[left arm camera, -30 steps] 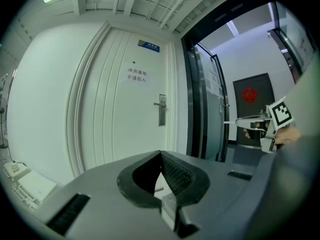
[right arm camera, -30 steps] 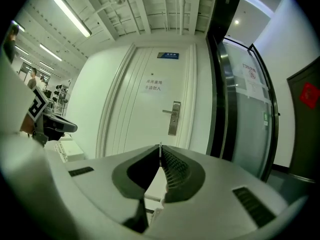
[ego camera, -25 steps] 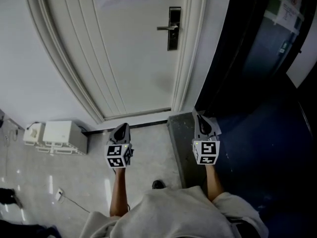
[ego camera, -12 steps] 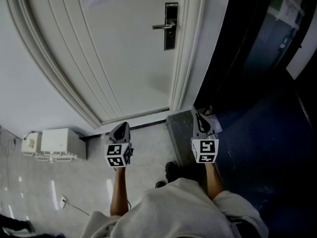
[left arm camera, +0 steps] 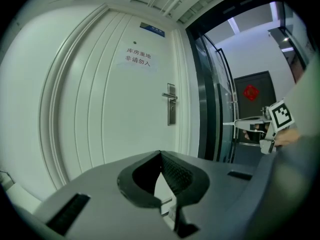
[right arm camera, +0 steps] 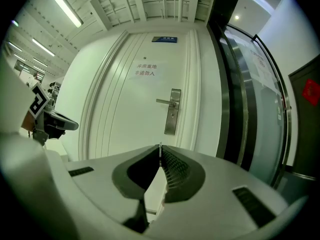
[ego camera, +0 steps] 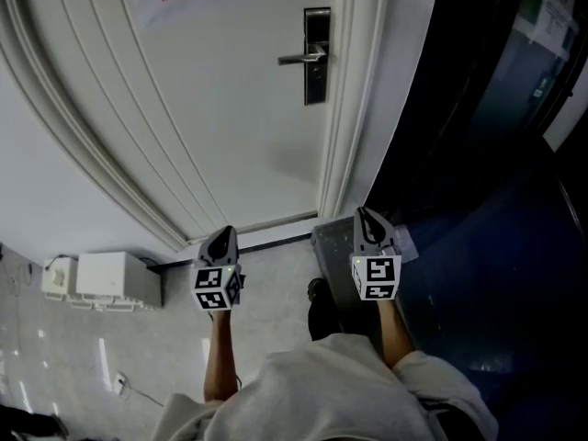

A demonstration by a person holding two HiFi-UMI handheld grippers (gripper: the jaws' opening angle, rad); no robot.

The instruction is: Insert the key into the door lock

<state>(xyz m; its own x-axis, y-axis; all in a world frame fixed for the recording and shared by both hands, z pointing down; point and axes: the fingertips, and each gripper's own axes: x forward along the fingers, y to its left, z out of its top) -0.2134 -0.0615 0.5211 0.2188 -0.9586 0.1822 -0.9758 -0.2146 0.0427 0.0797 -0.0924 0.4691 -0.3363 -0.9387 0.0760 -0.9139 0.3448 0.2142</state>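
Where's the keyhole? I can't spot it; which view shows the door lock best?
The right gripper view: the lock faces the camera, well lit, lever pointing left. The left gripper view shows the lock similarly but dimmer; the head view sees the lock obliquely from above. None shows a keyhole clearly.

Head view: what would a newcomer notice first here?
The white door fills the upper frame, with its dark lock plate near its right edge. Below, the left tongs and right tongs point toward it, both shut, the right pinching a thin sliver, likely the key.
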